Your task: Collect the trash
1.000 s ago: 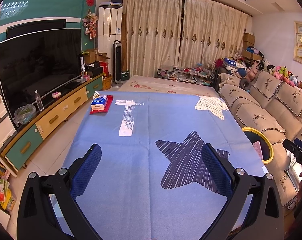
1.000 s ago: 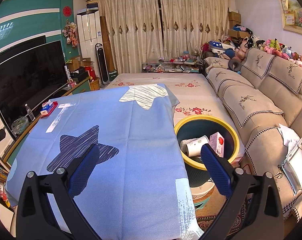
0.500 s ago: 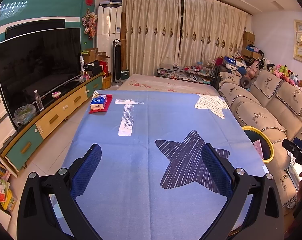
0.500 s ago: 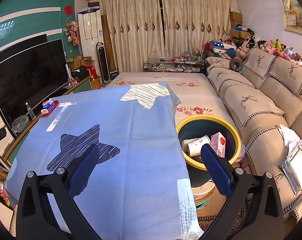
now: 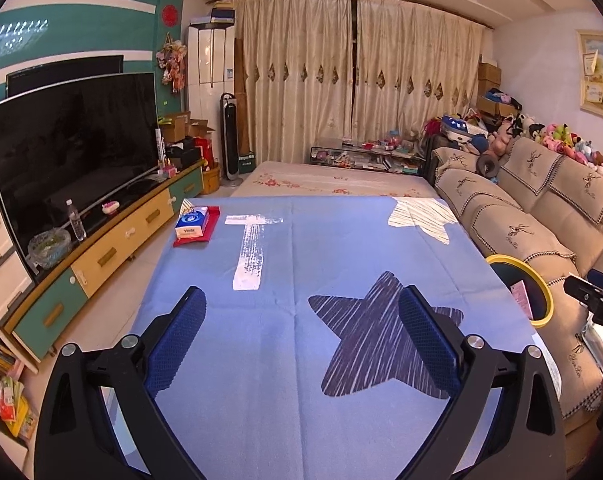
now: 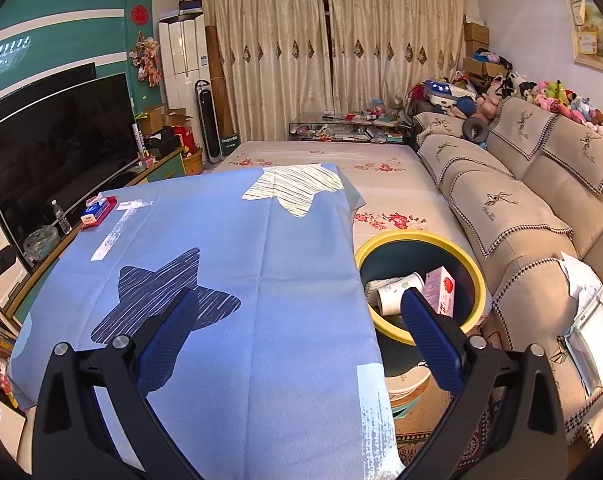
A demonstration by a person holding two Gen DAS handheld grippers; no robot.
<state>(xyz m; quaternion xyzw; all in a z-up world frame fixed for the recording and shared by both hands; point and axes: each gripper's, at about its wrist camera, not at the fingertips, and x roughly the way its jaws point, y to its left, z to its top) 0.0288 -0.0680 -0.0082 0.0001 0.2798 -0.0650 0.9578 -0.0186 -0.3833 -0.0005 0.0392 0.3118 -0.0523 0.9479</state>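
Both my left tongs (image 5: 301, 344) and right tongs (image 6: 301, 340) hang wide open and empty above the blue-clothed counter (image 6: 237, 240). The trash, a paper cup (image 6: 397, 296) and strawberry carton (image 6: 441, 292), lies in the yellow-rimmed bin (image 6: 473, 268) just beside the counter's right edge, placed for short drops. Only a tissue pack (image 5: 192, 224) remains, at the far left corner, so I judge collection nearly complete.

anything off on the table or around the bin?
Nothing spilled or damaged. The blue tablecloth lies flat; only a tissue pack on a red mat sits at its far left corner. The bin stands upright, holding a paper cup and pink carton. Both grippers are open, empty.
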